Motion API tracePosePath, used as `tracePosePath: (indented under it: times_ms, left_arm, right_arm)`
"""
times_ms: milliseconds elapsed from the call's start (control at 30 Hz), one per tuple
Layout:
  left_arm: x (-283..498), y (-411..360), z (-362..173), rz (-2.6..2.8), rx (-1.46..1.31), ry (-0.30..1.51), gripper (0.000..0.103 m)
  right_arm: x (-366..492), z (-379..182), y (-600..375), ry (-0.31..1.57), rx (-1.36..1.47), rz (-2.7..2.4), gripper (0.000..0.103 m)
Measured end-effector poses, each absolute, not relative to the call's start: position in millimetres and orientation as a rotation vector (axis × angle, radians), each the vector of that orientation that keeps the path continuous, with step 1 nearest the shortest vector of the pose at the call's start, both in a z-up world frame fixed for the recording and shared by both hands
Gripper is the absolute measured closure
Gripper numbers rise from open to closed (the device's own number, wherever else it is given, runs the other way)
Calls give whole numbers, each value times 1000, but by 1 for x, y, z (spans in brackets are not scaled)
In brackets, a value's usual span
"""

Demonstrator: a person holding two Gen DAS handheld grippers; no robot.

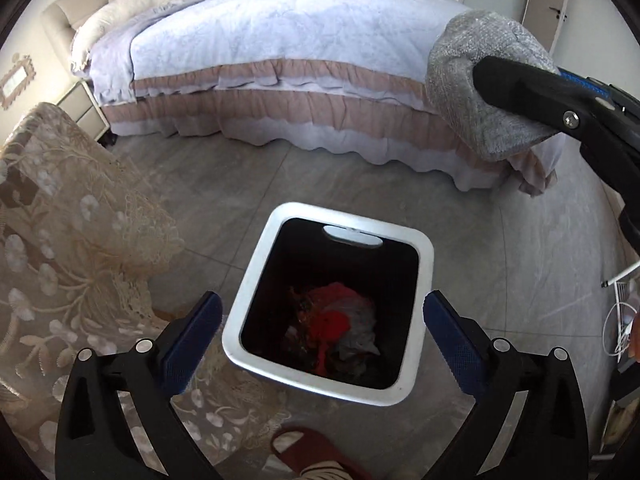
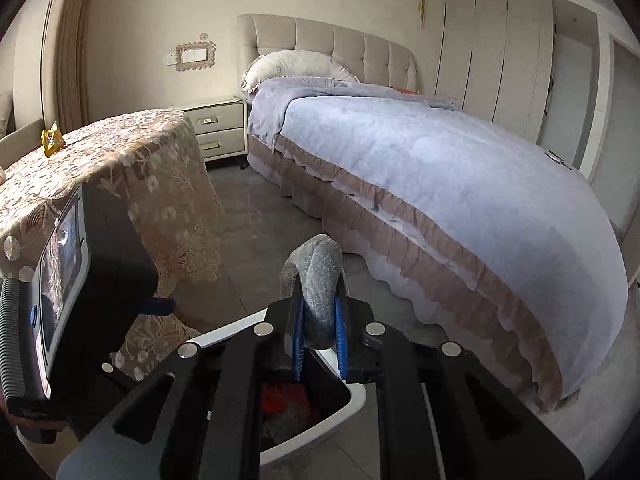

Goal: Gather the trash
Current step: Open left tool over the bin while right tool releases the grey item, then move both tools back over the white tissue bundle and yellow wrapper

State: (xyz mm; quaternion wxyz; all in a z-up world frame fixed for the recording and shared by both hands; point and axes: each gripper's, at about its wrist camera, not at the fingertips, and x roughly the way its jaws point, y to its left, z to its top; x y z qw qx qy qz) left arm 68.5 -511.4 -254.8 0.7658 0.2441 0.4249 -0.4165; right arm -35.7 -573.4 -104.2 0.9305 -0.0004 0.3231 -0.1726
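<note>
Only right wrist view shows yellow wrapper [image 2: 53, 142] on table [image 2: 120, 148], bin [image 1: 256, 312] contents clearer from left

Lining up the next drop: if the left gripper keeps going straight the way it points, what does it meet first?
Probably the open trash bin: the left gripper, open and empty, aims into its mouth, likely reaching the red and white trash inside. Depth is unclear.

Left wrist view looking steeply down from close above the white-rimmed trash bin [image 1: 424, 280], bed [image 1: 280, 44] behind, right wrist view angled lower across the bedroom, bin [image 2: 356, 400] close below, both share bin, bed [image 2: 440, 168], lace-covered table [image 2: 120, 148].
</note>
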Motion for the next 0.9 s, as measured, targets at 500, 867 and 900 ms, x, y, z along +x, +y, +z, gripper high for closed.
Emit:
tracePosePath:
  times_ms: [500, 867, 900]
  left_arm:
    - [96, -456, -174, -745, 310, 685, 4]
    - [92, -428, -146, -746, 216, 630, 4]
    - [91, -425, -141, -747, 211, 623, 4]
  right_arm:
    - [-6, -134, -567, 706, 13, -234, 88]
    - [-4, -129, -554, 667, -95, -247, 4]
    - [-6, -121, -556, 643, -79, -253, 4]
